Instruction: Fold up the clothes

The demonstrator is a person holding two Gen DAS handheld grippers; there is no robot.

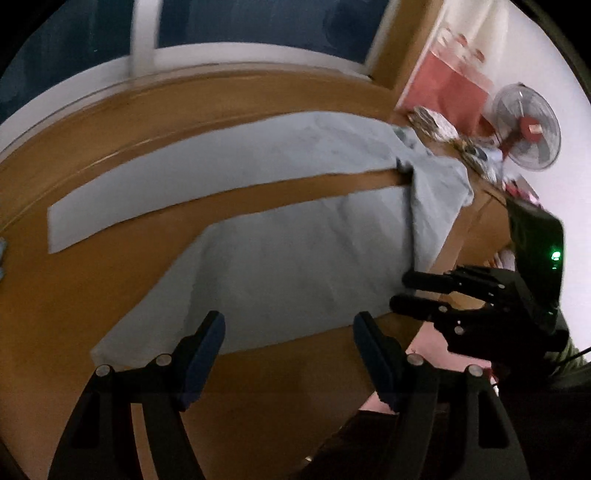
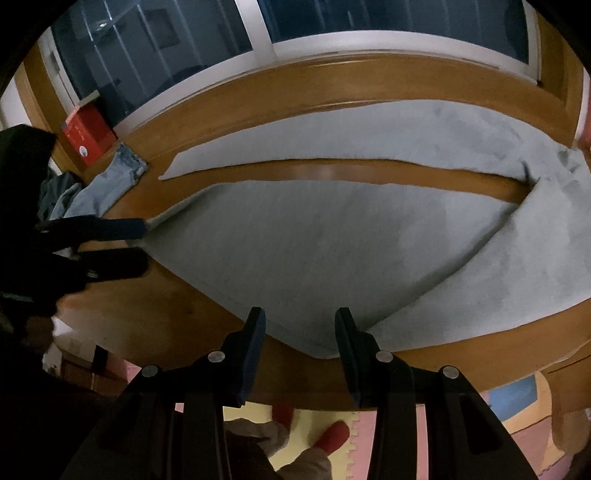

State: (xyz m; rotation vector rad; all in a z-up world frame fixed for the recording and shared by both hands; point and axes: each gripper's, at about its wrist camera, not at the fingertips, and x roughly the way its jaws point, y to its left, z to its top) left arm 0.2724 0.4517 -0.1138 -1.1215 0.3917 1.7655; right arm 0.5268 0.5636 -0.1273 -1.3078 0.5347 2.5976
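Observation:
Pale grey-blue trousers (image 1: 295,258) lie spread on the wooden table (image 1: 92,295), their two legs parted by a strip of bare wood. The waist end (image 1: 436,192) is bunched near the table's right end. My left gripper (image 1: 290,319) hovers open over the near leg's lower edge, nothing between its blue pads. In the right wrist view the left gripper (image 2: 146,242) sits at the near leg's hem corner. My right gripper (image 2: 300,314) stands open above the near edge of the trousers (image 2: 332,251), with no cloth pinched. The left wrist view shows the right gripper (image 1: 399,290) beside the cloth's right edge.
Light blue jeans (image 2: 110,181) and a red box (image 2: 86,134) lie at the table's far left. A fan (image 1: 526,125) and small clutter (image 1: 432,122) stand past the right end. A dark window (image 2: 369,18) runs behind the table. Coloured foam mats (image 2: 314,417) cover the floor below.

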